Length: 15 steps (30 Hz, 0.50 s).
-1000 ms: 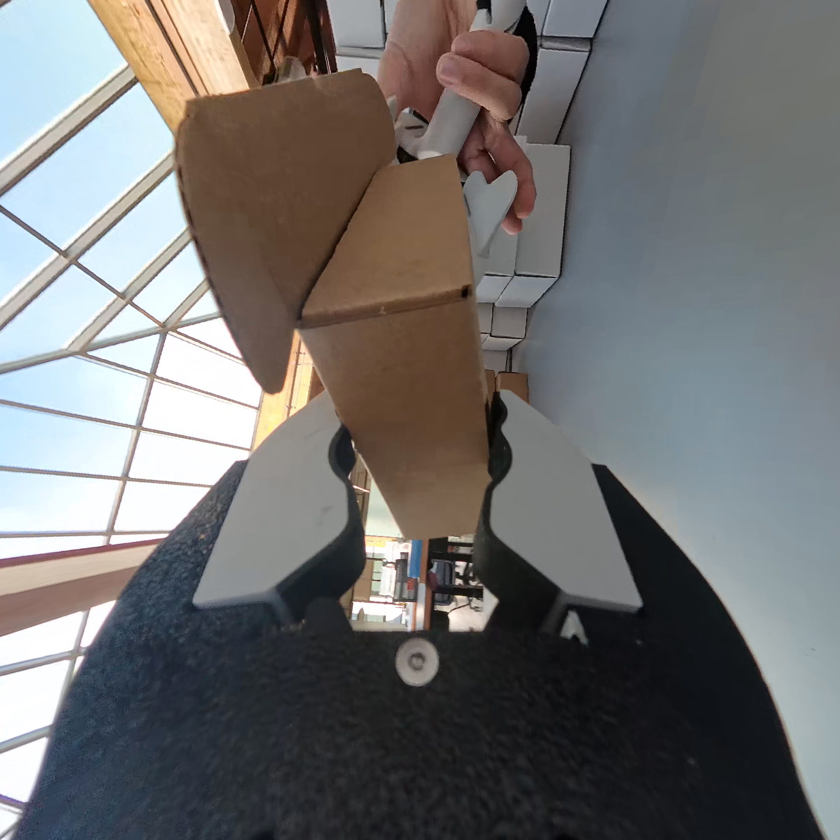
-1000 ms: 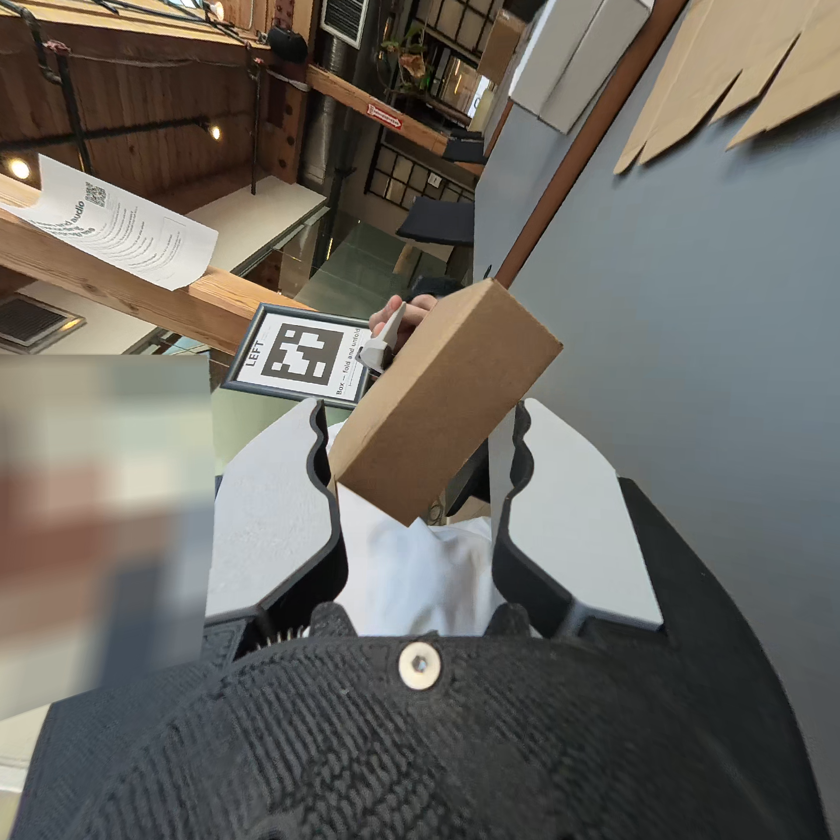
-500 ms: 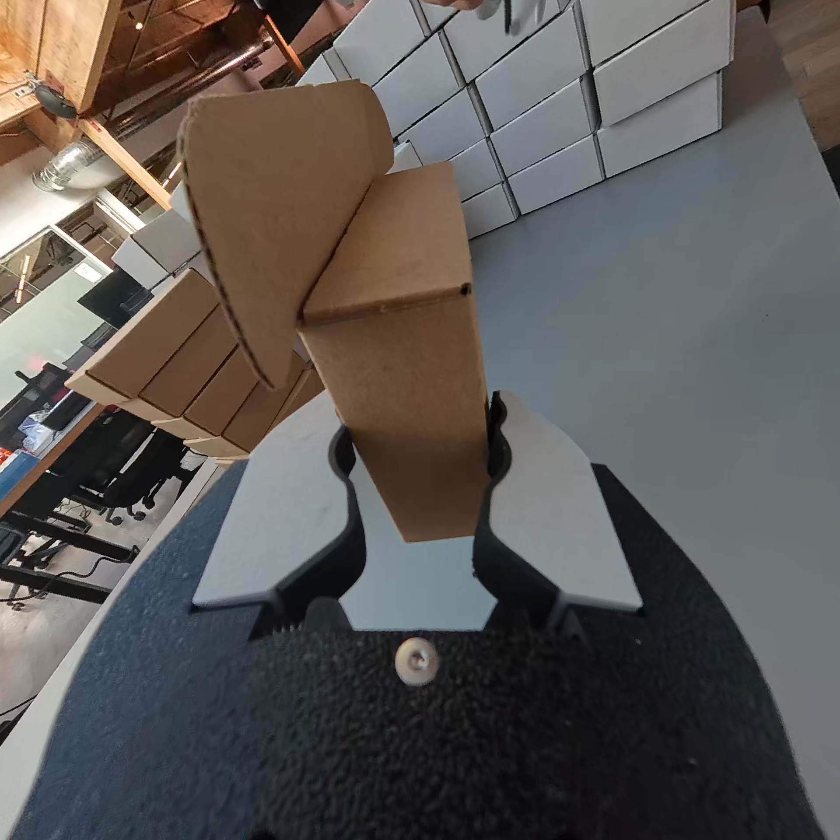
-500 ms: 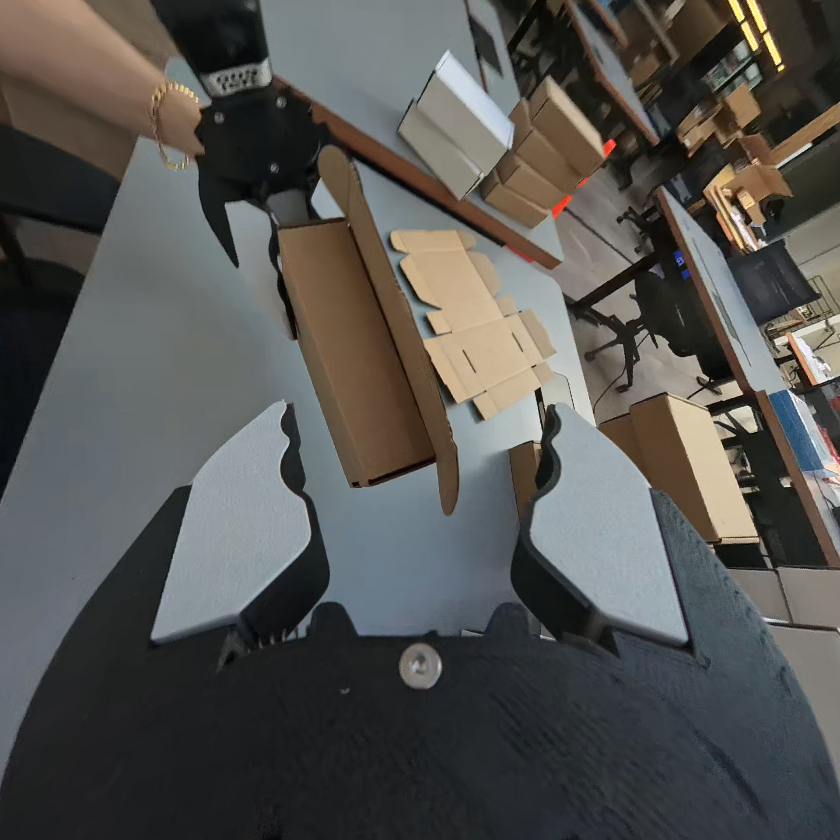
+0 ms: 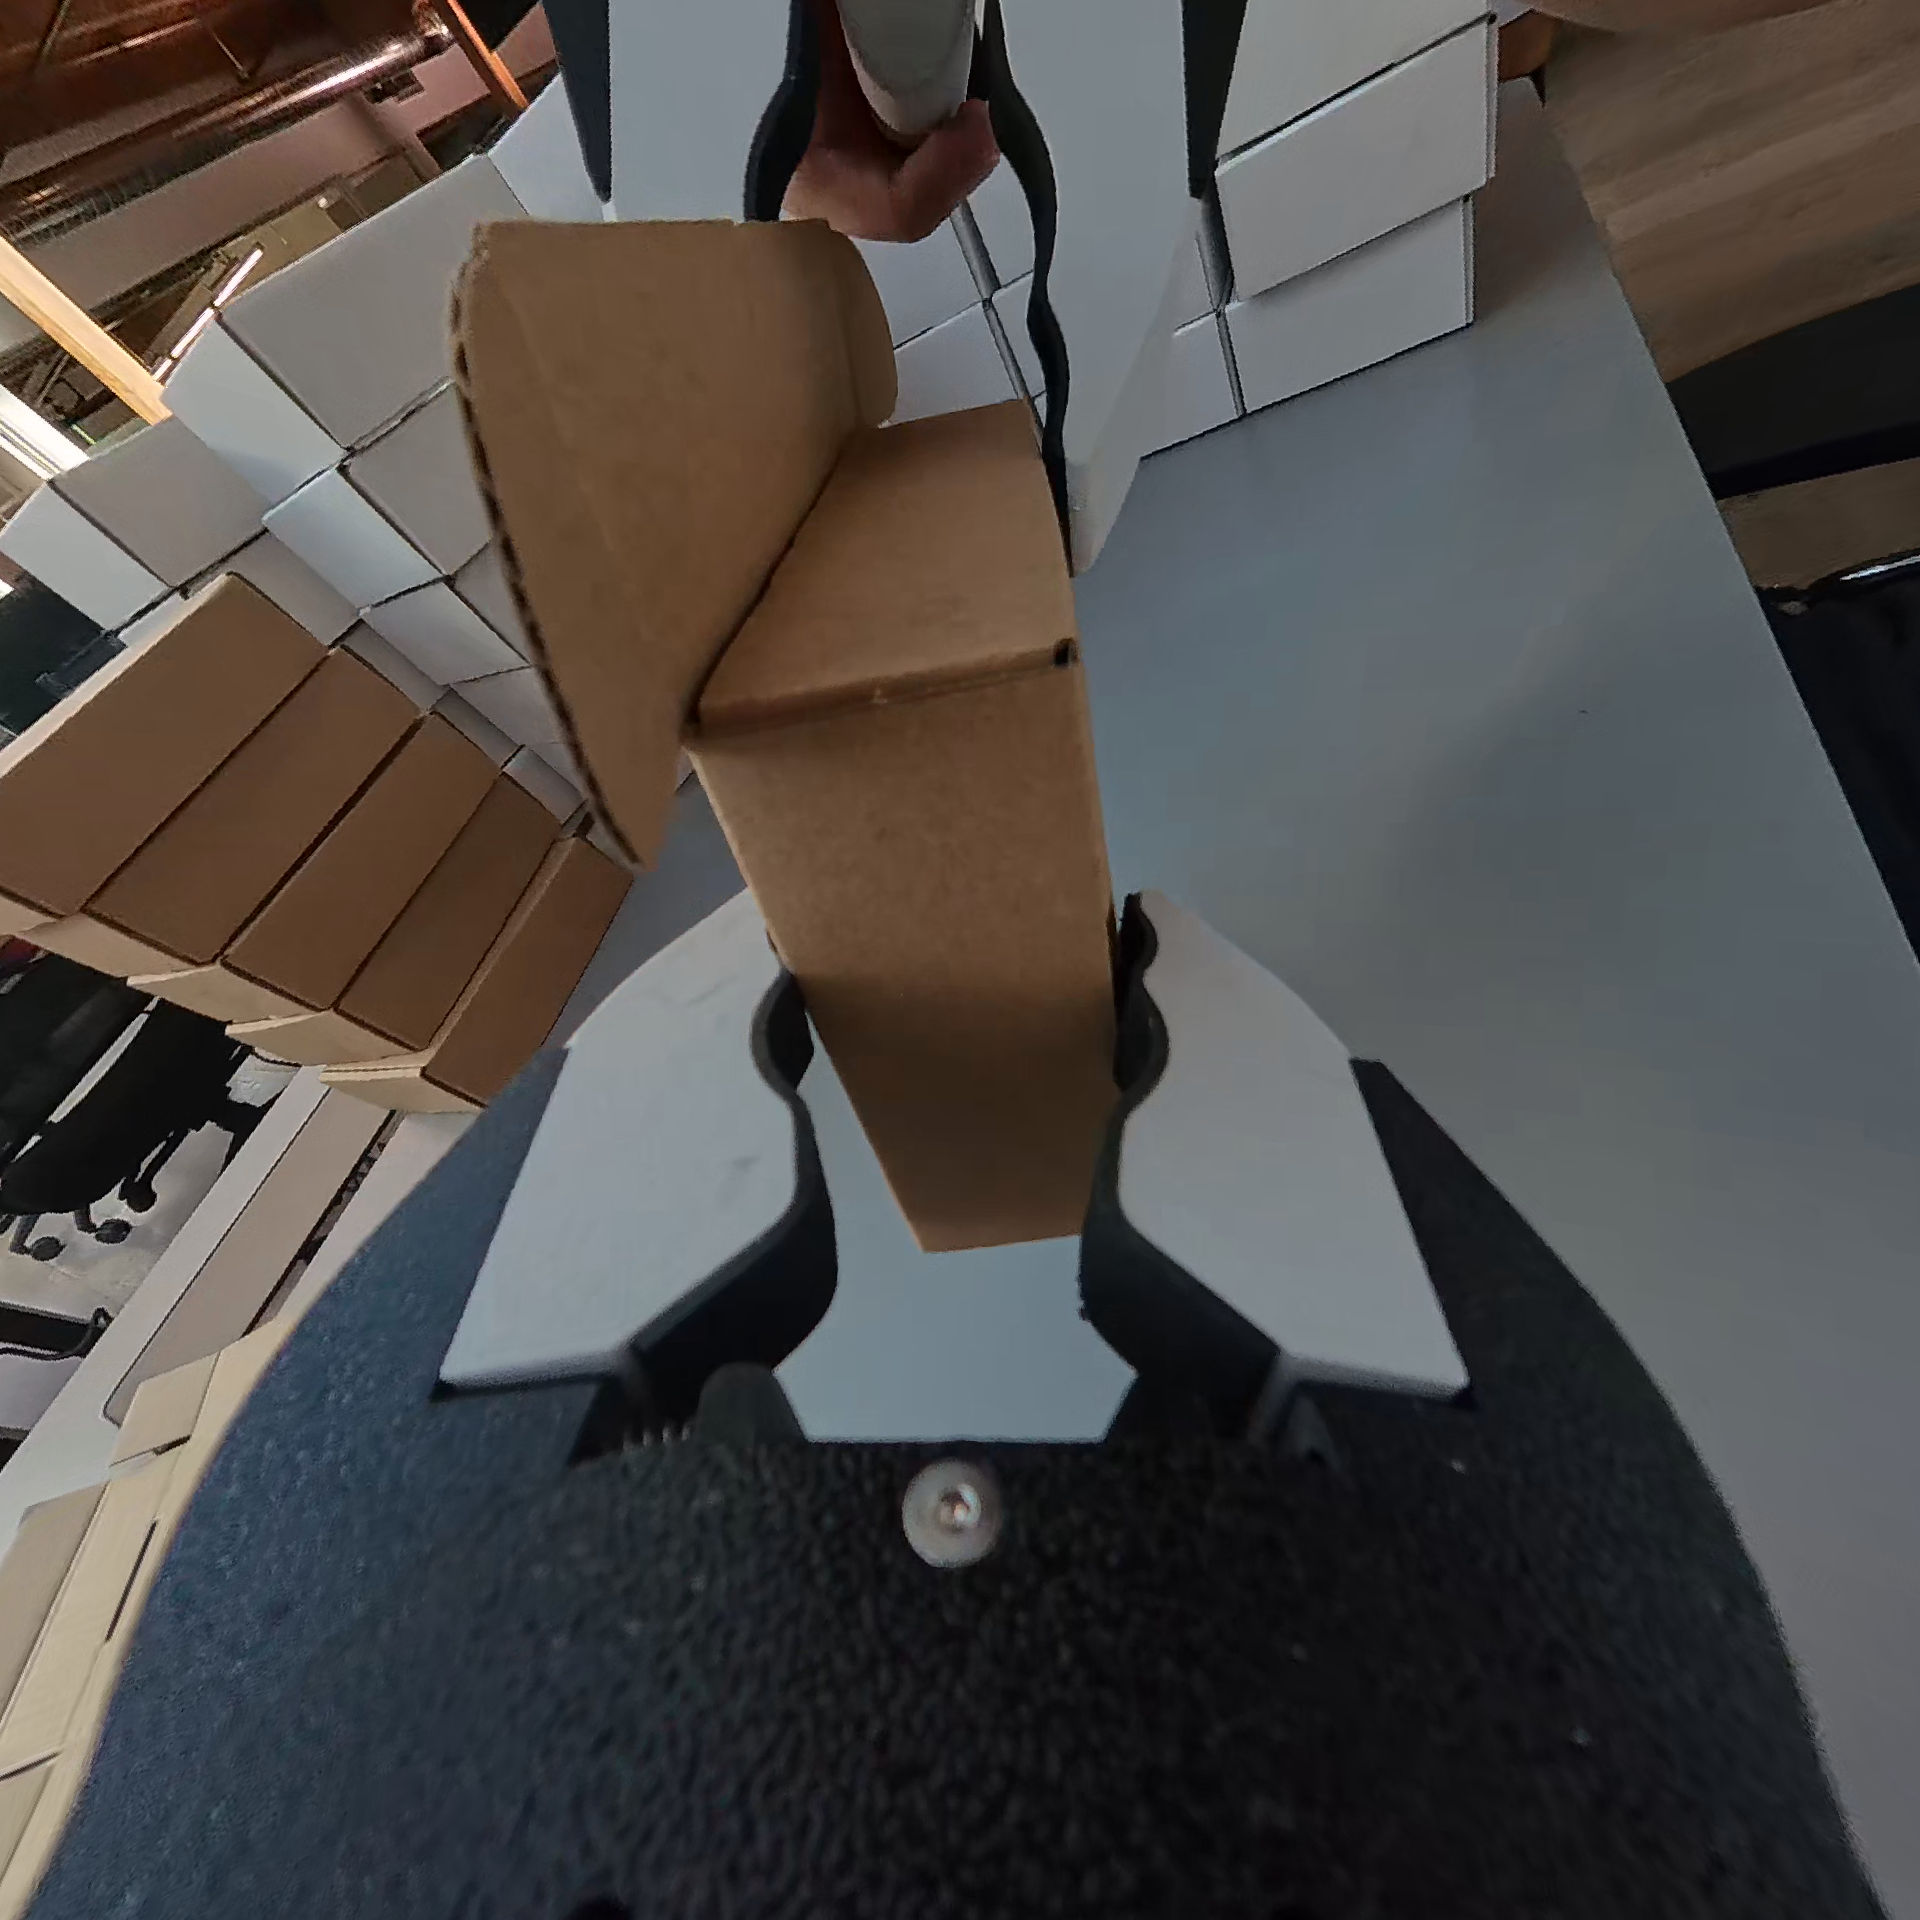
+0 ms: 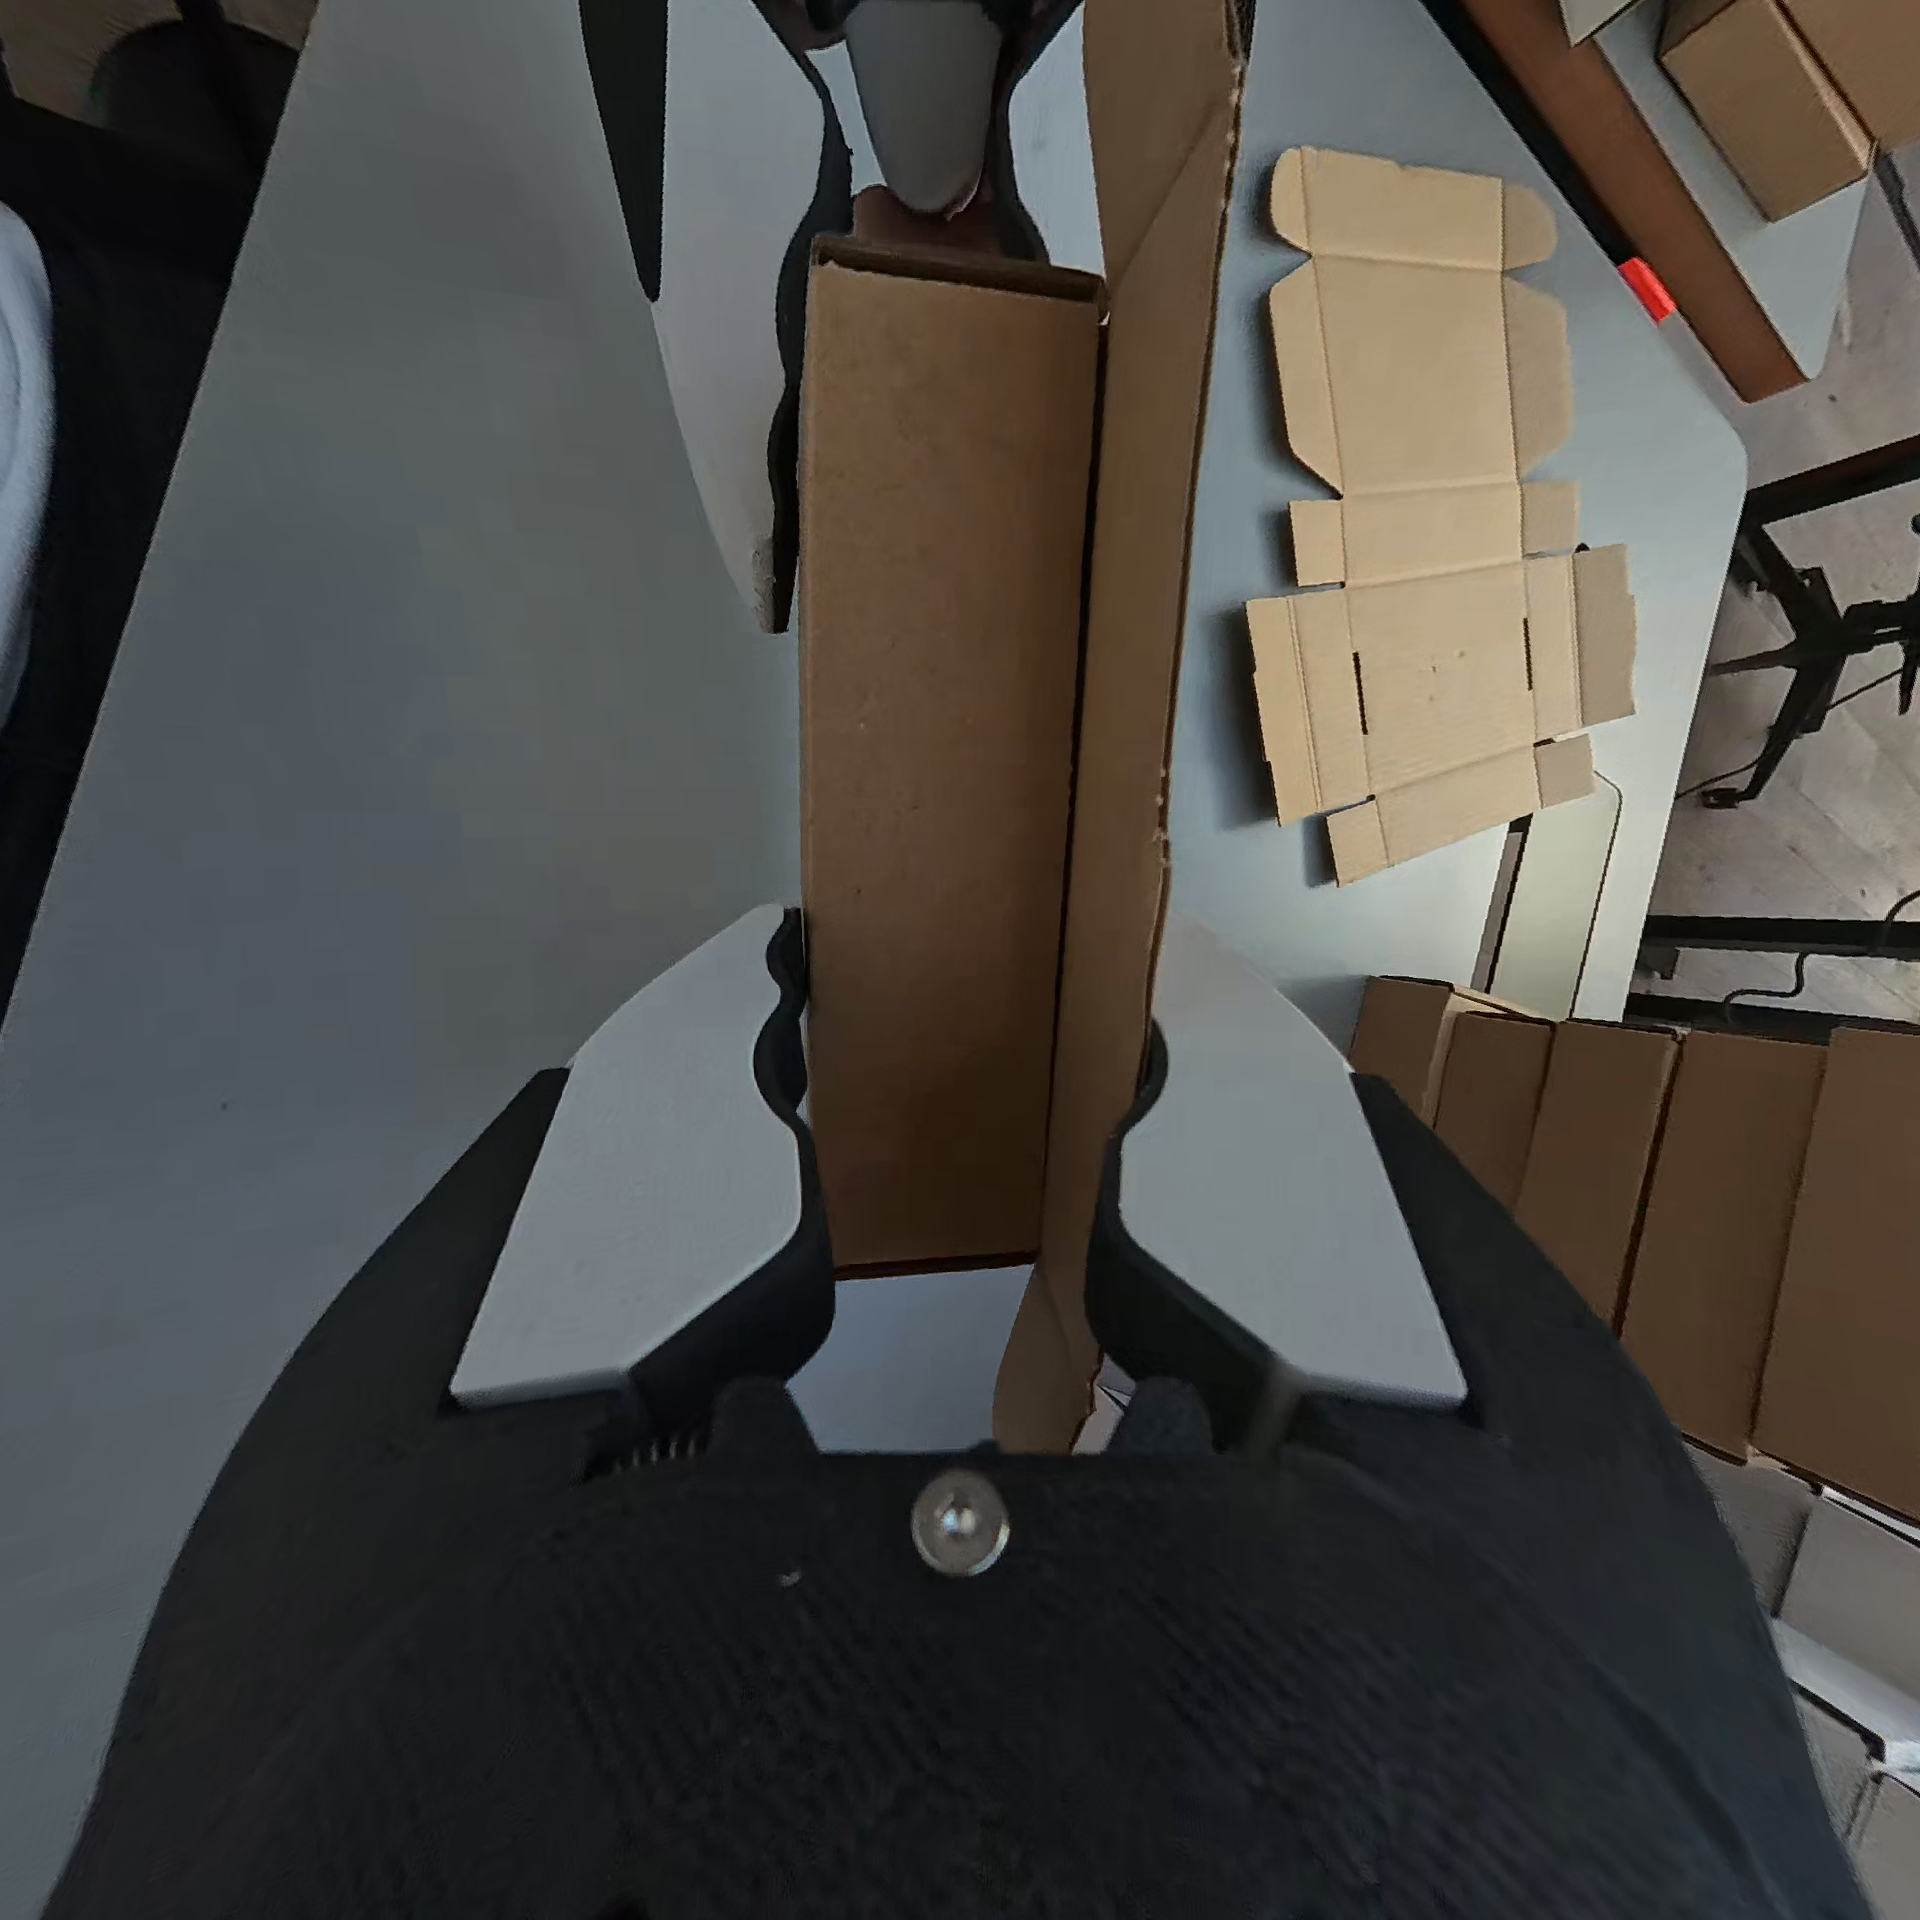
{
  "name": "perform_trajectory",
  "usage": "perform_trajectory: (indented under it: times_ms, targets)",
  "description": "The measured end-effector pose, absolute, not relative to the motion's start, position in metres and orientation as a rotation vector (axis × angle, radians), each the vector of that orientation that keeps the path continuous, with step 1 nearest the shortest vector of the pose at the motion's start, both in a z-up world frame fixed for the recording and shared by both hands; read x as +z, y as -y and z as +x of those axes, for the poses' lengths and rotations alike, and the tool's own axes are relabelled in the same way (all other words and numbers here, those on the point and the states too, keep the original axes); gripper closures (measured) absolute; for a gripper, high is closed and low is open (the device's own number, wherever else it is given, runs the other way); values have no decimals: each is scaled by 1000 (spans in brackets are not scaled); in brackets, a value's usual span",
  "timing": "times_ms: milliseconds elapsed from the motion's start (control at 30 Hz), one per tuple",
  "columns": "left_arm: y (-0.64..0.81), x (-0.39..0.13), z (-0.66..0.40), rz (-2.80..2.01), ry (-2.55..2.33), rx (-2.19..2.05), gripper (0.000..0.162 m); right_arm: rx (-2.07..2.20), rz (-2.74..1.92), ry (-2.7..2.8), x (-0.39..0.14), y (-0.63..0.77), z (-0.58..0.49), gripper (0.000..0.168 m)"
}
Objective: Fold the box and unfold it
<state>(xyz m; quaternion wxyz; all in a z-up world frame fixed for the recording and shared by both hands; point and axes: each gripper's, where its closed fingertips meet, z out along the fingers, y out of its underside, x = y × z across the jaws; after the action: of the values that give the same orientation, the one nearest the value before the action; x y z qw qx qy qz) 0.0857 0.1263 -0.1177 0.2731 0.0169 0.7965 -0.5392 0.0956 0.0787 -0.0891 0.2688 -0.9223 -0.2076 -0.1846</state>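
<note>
A brown cardboard box (image 5: 914,831) with its lid flap (image 5: 644,499) standing open is held above the grey table (image 5: 1455,727). My left gripper (image 5: 951,977) is shut on one end of the box. In the right wrist view the same box (image 6: 935,727) runs lengthwise away from me, with the lid flap (image 6: 1143,520) along its right side. My right gripper (image 6: 971,987) is shut on the near end, one finger on the box wall and the other on the flap. One of the left gripper's fingers (image 6: 717,416) shows at the far end.
A flat unfolded cardboard blank (image 6: 1434,520) lies on the table to the right. A row of folded brown boxes (image 6: 1662,1195) stands at the table edge and also shows in the left wrist view (image 5: 260,810). White boxes (image 5: 1351,208) are stacked behind. Office chairs stand beyond.
Both views have swung down towards the table. My right gripper was open and clear of the box half a second ago; now it has closed on the box's end. The left gripper has kept its hold.
</note>
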Motion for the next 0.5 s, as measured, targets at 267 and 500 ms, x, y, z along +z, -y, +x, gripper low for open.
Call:
perform_trajectory:
  times_ms: [267,500]
  targets:
    - [-131,-125,84,5,-2173,-1539,105,-314,-2579,509,-101,-83,93,120]
    - [-139,-115,88,-31,-2094,-1539,91,-206,-2681,407,-93,-78,101,120]
